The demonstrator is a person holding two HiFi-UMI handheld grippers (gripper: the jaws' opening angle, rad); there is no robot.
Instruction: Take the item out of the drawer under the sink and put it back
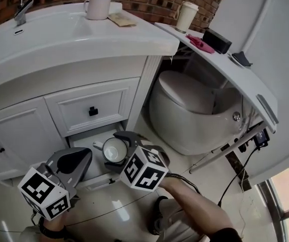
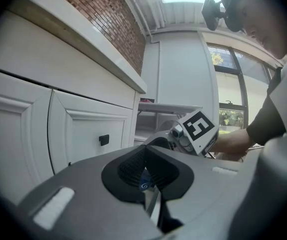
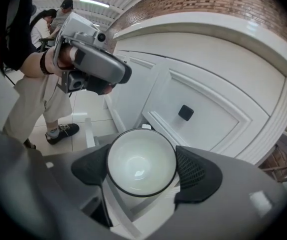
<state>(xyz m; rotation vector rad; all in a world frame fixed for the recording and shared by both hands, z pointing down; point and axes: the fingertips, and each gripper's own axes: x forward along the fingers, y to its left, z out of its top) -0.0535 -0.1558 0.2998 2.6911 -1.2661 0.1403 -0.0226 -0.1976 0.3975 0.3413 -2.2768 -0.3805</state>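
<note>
The white cup (image 1: 114, 149) is held between the two jaws of the right gripper (image 1: 119, 143), just over the open bottom drawer (image 1: 82, 139) under the sink (image 1: 59, 29). The left gripper (image 1: 77, 160) is seen left of the cup. Its jaws are pressed together with nothing between them.
</note>
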